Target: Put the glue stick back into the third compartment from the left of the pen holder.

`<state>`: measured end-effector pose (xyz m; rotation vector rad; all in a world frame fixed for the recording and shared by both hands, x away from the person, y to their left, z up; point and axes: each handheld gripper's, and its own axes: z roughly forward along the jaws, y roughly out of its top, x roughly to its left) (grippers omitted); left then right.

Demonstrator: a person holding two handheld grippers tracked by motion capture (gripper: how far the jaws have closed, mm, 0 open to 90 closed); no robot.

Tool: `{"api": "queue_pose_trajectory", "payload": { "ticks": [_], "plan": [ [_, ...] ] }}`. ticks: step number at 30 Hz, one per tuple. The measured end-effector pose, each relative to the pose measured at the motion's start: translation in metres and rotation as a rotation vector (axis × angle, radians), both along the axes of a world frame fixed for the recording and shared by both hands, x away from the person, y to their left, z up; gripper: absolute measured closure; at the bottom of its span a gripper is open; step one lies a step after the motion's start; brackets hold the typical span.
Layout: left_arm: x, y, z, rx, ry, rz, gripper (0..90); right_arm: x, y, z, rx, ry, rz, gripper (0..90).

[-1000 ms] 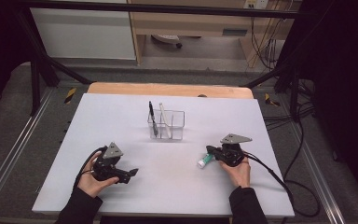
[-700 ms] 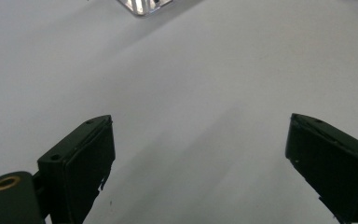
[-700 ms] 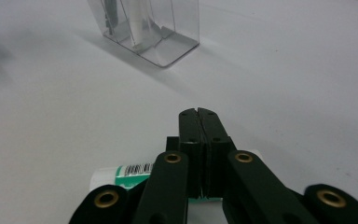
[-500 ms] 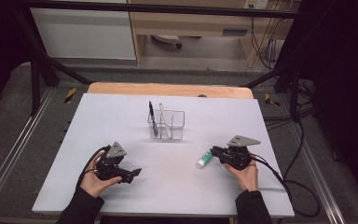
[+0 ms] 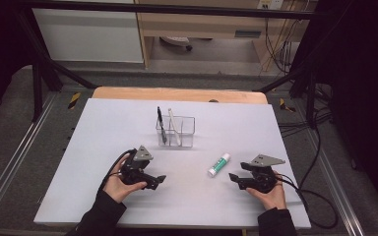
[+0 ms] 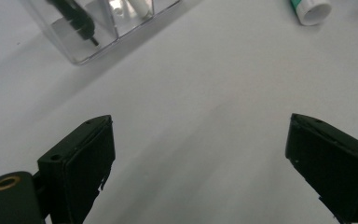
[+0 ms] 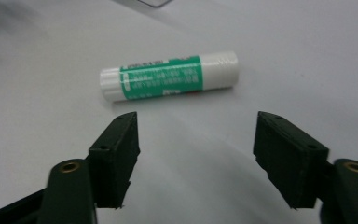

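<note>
Right gripper view, nearest the action: the right gripper [image 7: 196, 158] hangs low over the white table [image 7: 307, 56] with its jaws spread wide and nothing between them, and the green-and-white glue stick [image 7: 168, 76] lies on its side just beyond the tips, crosswise to them. Judged from this, the step in hand is picking up the stick. Done well, the gripper should ease forward until the tube sits between both pads, lined up on the green middle rather than the white ends, and close squarely across the round barrel so that it cannot roll or squirt away.

On the person's left in the high view, the left gripper [image 5: 160, 180] rests near the table's front edge, jaws likewise apart and empty, pointing toward the middle of the table. Farther back stands the clear plastic organizer [image 5: 175, 132], a black pen [image 5: 161, 124] and a white pen [image 5: 173, 126] upright in its compartments. The glue stick lies between that organizer and the right gripper, well apart from the box.

Compared with a second ago, the right gripper has drawn back toward the person, leaving the stick lying free on the table where earlier its tips were right at it. The left hand has shifted slightly rightward.
</note>
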<state>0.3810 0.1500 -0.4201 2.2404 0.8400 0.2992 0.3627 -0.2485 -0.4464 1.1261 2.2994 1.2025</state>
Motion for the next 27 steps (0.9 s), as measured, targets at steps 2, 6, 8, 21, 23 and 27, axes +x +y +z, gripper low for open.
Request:
{"api": "queue_pose_trajectory", "payload": {
  "ticks": [2, 6, 8, 21, 23, 27],
  "plan": [
    [0.002, -0.008, 0.002, 0.009, 0.001, -0.01, 7.8, -0.001, -0.005, -0.002, -0.019, 0.023, -0.012, 21.7],
    [0.007, -0.027, 0.006, 0.013, 0.005, -0.02, 7.8, -0.004, -0.012, -0.005, -0.033, 0.049, -0.005, 12.8],
    [0.01, -0.037, 0.008, 0.019, 0.011, -0.029, 7.8, -0.005, -0.014, -0.006, -0.034, 0.074, 0.0, 8.4],
    [0.028, -0.105, 0.025, 0.056, 0.007, -0.082, 7.8, -0.01, -0.018, -0.006, -0.041, 0.08, 0.016, 0.6],
    [0.031, -0.115, 0.027, 0.065, 0.009, -0.089, 7.8, -0.01, -0.019, -0.007, -0.044, 0.078, 0.02, 0.6],
    [0.037, -0.135, 0.026, 0.075, 0.029, -0.095, 7.9, -0.01, -0.02, -0.006, -0.043, 0.075, 0.027, 0.5]
  ]
}}
